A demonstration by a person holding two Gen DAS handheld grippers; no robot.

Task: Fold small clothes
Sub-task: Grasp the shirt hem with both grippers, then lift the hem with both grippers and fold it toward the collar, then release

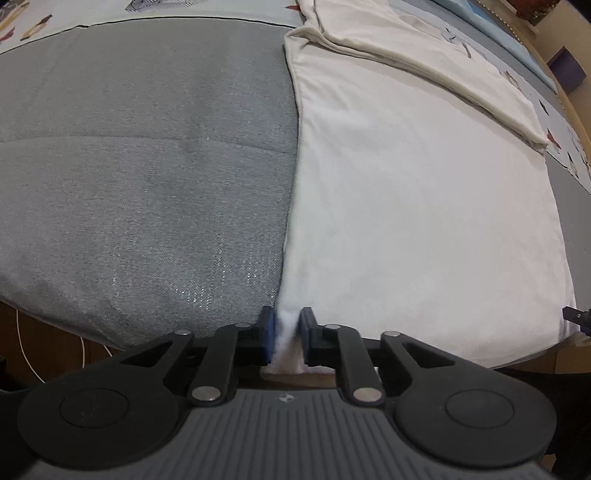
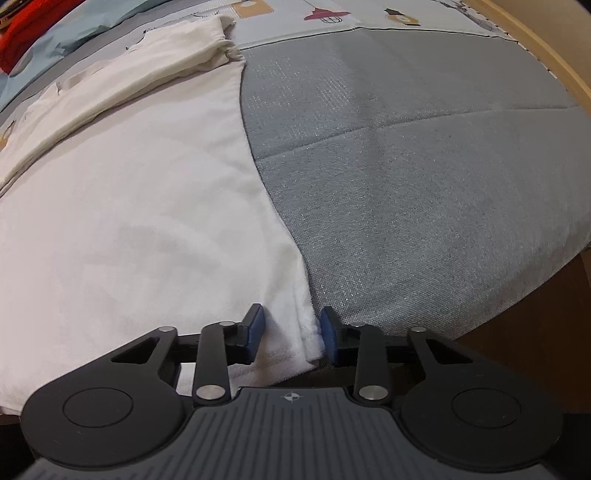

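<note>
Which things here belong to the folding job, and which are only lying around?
Job:
- white garment
- left gripper, pinching its near corner
- right gripper, at the other near corner

Lying about:
- grey bedcover
- red cloth

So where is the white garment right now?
The white garment lies flat on the grey bed cover; the left gripper pinches one near corner, and the right gripper straddles the other.

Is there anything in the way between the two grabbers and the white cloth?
Nothing visible. The left gripper is pinching one near corner of the white fabric garment, and the other corner lies between the right gripper's blue pads, on the grey woven bed cover.
</note>
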